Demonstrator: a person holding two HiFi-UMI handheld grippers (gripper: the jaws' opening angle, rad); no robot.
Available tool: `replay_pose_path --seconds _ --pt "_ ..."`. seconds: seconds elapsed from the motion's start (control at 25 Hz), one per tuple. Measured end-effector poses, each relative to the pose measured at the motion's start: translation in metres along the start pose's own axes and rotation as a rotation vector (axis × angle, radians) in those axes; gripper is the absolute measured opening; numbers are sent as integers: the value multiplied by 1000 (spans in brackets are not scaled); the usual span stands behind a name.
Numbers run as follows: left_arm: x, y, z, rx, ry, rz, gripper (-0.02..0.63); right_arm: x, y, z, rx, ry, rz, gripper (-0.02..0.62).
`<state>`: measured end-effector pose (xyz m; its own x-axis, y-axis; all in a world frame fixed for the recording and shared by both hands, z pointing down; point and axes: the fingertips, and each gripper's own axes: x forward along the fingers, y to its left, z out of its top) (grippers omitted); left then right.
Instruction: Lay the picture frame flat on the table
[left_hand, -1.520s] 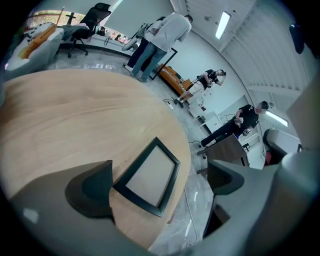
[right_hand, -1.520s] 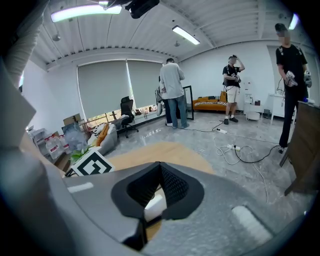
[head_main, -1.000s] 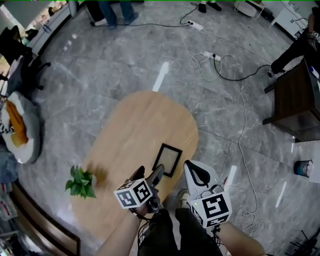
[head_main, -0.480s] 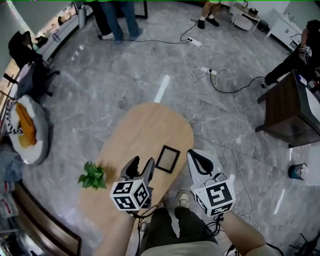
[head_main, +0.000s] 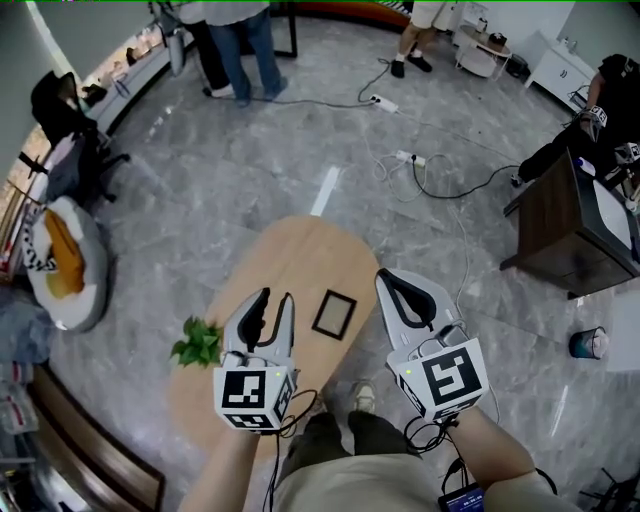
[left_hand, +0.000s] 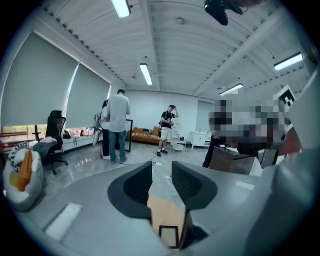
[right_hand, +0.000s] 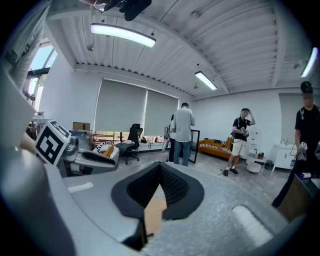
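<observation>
While the left gripper hovered at the lower centre of the head view, its dark jaws were closing with a narrow gap between them. Nothing sat in that gap; only the table far below showed through it. And there was the small black-rimmed rectangular picture frame, lying flat on the light oval wooden table, just right of centre in the head view and between the two grippers, touched by neither. Over at lower right, the right gripper had its jaw tips together and held nothing, poised above the table's right edge. A small green leafy plant stood at the table's left edge, well apart from the frame.
</observation>
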<state>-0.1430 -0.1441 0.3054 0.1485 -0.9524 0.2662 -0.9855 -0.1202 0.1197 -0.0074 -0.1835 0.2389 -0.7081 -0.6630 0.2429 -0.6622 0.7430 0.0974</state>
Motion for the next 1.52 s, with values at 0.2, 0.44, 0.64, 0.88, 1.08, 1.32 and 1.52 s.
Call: replay_pose_path --seconds 0.2,0.44,0.64,0.88,1.08,1.32,1.52 --pt "-29 -10 49 97 -76 20 113 -30 7 53 15 -61 25 2" --pt "-69 -33 114 221 -192 32 74 -67 17 104 -98 -149 3 2" --pt "-100 -48 139 266 -255 33 48 -90 35 129 -115 -189 7 2" --pt "-129 -59 142 365 -275 57 20 -113 52 139 -110 -215 23 2" --pt "-140 -71 140 381 -265 52 20 -132 56 140 -104 -229 39 2" --pt "-148 -70 130 379 -262 59 20 -137 62 130 -110 -230 39 2" --pt "-149 -78 126 419 -252 55 20 -139 58 118 -85 -197 33 2"
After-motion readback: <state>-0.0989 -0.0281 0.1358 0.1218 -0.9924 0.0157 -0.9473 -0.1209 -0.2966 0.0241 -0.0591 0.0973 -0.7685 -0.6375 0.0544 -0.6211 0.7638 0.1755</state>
